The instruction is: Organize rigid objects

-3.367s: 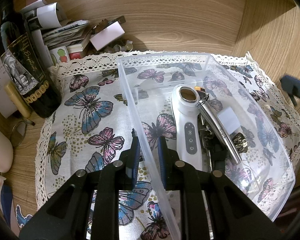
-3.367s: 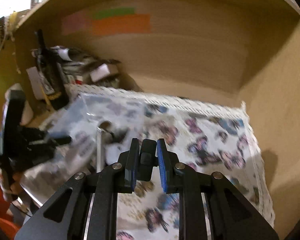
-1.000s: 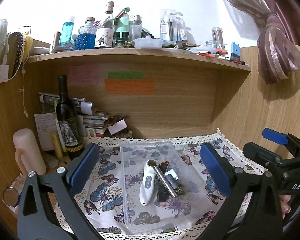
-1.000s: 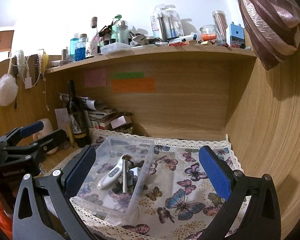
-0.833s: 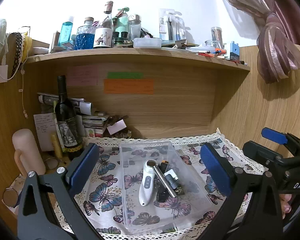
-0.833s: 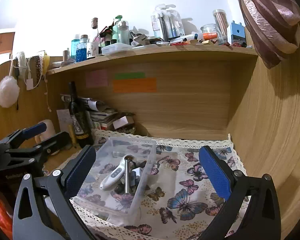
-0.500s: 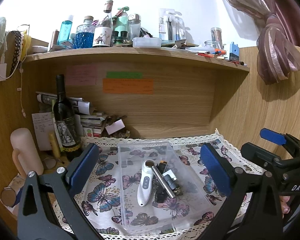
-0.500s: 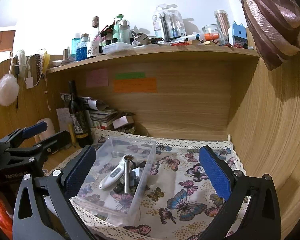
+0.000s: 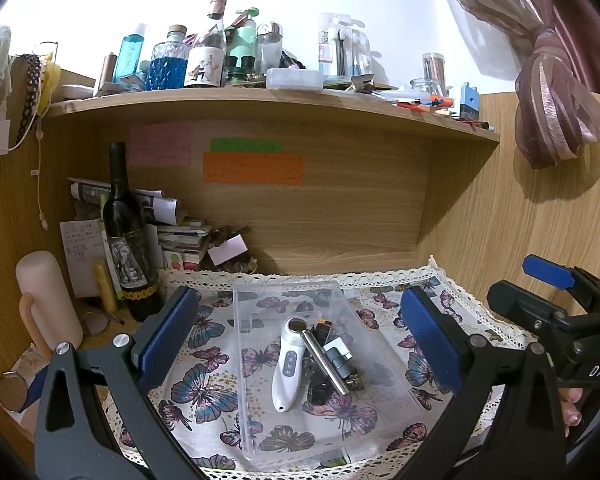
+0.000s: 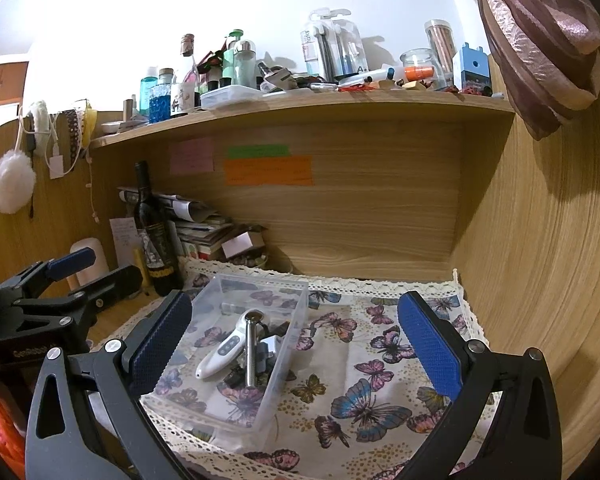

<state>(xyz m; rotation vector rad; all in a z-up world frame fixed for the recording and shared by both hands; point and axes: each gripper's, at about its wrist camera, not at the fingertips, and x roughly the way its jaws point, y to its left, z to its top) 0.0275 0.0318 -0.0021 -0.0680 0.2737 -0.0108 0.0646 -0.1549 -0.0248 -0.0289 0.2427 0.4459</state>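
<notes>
Butterfly-print cloth [image 9: 204, 390] with lace edge covers desk. Dark wine bottle [image 9: 126, 240] upright at back left, beside stack of papers [image 9: 176, 232]. Pink cylinder [image 9: 46, 300] left of bottle. Pink, green, orange notes [image 9: 252, 168] on back panel. Shelf [image 9: 260, 98] above crowded with bottles. Curtain [image 9: 552, 92] knotted at upper right.

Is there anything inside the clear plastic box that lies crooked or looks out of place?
Yes. In the clear plastic box, the silver metal tube lies slantwise across the white handheld device and the small dark items. They form a loose heap, not sorted side by side.
</notes>
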